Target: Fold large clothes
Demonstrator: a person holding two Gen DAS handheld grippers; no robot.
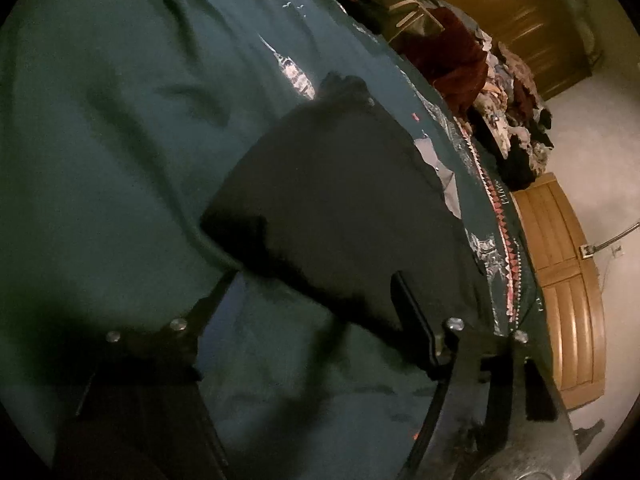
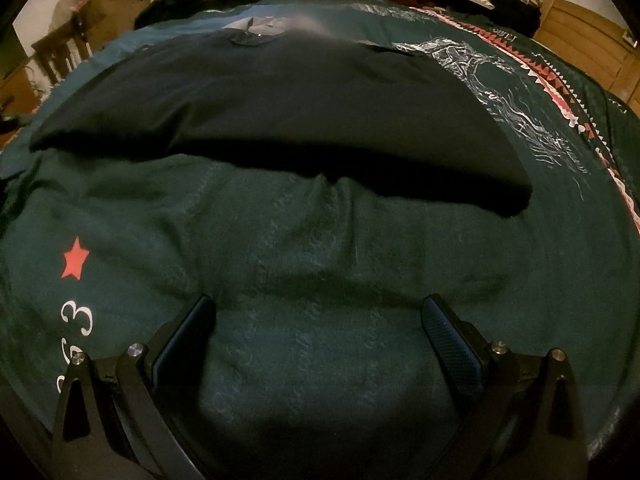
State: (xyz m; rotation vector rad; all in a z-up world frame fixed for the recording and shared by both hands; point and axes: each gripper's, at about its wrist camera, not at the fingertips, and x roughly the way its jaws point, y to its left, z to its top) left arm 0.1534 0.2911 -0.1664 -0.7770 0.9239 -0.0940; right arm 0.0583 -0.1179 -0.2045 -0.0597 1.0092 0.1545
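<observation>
A black garment (image 2: 280, 112) lies folded into a long band across the teal bed sheet (image 2: 320, 360), its grey inner collar (image 2: 256, 26) at the far side. In the left wrist view the same black garment (image 1: 328, 200) runs down toward my left gripper (image 1: 314, 284). Its near corner lies between the two spread fingers, and the pads do not press on it. My right gripper (image 2: 320, 312) stands open just above bare sheet, a short way in front of the garment's near edge, with nothing between its blue pads (image 2: 444, 328).
The sheet bears a red star (image 2: 75, 258), white numerals and a red-white border band (image 1: 500, 232). A heap of mixed clothes (image 1: 500, 80) sits at the bed's far end. The wooden bed frame (image 1: 560, 280) and pale floor lie beyond the edge. Boxes and a chair (image 2: 68, 48) stand far left.
</observation>
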